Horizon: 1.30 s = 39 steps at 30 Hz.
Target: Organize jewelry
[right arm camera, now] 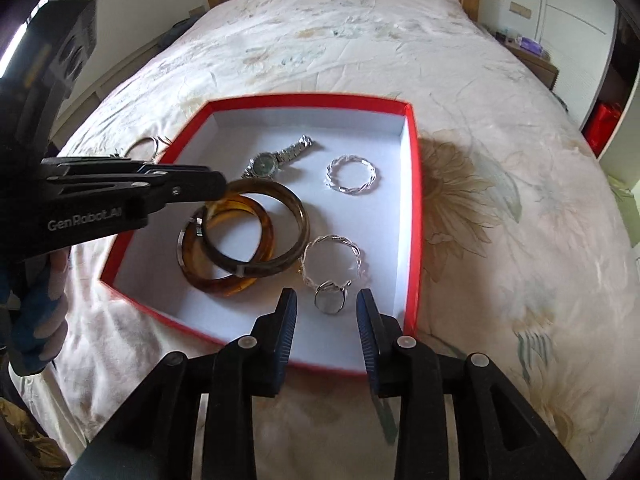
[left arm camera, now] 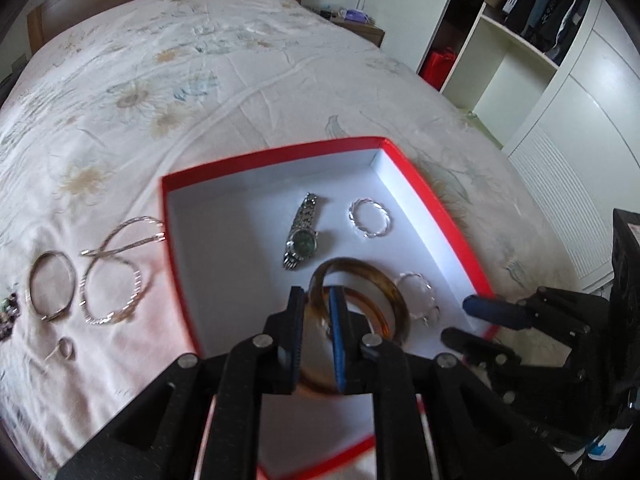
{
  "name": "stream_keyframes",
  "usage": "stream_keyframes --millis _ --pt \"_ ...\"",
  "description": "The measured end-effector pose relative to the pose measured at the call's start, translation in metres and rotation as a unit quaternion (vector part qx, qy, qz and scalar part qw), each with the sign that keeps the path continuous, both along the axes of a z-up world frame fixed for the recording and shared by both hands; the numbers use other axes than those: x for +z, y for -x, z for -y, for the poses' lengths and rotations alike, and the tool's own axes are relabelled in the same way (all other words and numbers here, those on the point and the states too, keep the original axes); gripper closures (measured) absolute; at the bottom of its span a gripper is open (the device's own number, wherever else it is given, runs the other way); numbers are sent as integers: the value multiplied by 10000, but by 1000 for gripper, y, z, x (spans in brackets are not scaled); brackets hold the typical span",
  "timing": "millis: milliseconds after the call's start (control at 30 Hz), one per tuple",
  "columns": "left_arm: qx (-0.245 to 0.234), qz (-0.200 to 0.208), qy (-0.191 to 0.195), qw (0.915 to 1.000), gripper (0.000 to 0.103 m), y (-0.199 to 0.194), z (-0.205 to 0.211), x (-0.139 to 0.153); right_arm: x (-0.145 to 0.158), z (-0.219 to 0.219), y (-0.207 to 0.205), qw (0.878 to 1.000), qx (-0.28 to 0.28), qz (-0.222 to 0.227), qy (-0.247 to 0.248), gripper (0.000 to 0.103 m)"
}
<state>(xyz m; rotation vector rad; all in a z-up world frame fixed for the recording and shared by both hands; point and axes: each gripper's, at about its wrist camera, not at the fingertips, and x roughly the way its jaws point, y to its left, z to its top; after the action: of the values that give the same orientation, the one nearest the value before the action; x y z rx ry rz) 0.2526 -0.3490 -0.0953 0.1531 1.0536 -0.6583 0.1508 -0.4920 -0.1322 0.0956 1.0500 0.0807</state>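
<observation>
My left gripper (left arm camera: pixel 316 300) pinches the rim of the dark bangle (right arm camera: pixel 256 228), holding it tilted just above the floor of the red box (right arm camera: pixel 412 216); the bangle's far side looks to rest on the amber bangle (right arm camera: pixel 228 252) under it, but I cannot tell whether it carries weight there. My right gripper (right arm camera: pixel 326 308) is spread and holds nothing, hovering over the box's near edge just short of the twisted silver bracelet (right arm camera: pixel 332 260). My read on the dark bangle: rigid, glossy, probably slick between the pads, moderately light, and likely to chip or crack if dropped onto the other one. Best hold is across the band thickness at one spot, as now; the grip is narrow, so it may swivel. Also in the box: a watch (left arm camera: pixel 302 236) and a second twisted bracelet (right arm camera: pixel 352 174). Still out on the bed sheet (left arm camera: pixel 160 80): a plain silver bangle (left arm camera: pixel 50 286), a looped chain (left arm camera: pixel 116 276), and a small ring (left arm camera: pixel 64 348). Hard to read: the pinch point is hidden behind my own fingers (left arm camera: pixel 294 320), the pale oval piece (right arm camera: pixel 328 300) by the near bracelet is unclear, and dark beads (left arm camera: pixel 6 312) are cut off at the frame edge.
</observation>
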Motion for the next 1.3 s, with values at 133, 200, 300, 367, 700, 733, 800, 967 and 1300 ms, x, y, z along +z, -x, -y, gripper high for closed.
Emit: stream_keyframes --millis 133,200,300,367,700,733,800,967,1300 --pt "214 47 82 9997 90 17 -31 22 26 -7 19 9997 -160 200 -41 72" --pt "326 68 92 9994 90 28 -51 33 39 -15 28 9993 -196 301 -78 72" --pt "424 226 11 9988 90 50 -81 51 58 -33 45 9986 -212 452 -148 71" --pt "476 305 -18 9984 90 63 -99 59 69 -48 56 9982 -197 527 -187 71" --pt "987 976 -60 9903 90 134 -216 96 119 -114 106 9950 -75 968 -239 66" --pt "1073 1034 -48 9888 90 139 -232 98 124 -119 109 9945 -67 1016 -240 66" --pt "1244 1044 -28 9867 90 146 -259 102 135 -128 116 9935 -43 1117 -219 65" --pt "1664 882 -50 9821 90 158 -324 104 152 -151 125 9915 15 1274 -249 65" --pt "2264 902 -63 9698 72 165 -394 96 150 -191 117 9915 297 1235 -289 65"
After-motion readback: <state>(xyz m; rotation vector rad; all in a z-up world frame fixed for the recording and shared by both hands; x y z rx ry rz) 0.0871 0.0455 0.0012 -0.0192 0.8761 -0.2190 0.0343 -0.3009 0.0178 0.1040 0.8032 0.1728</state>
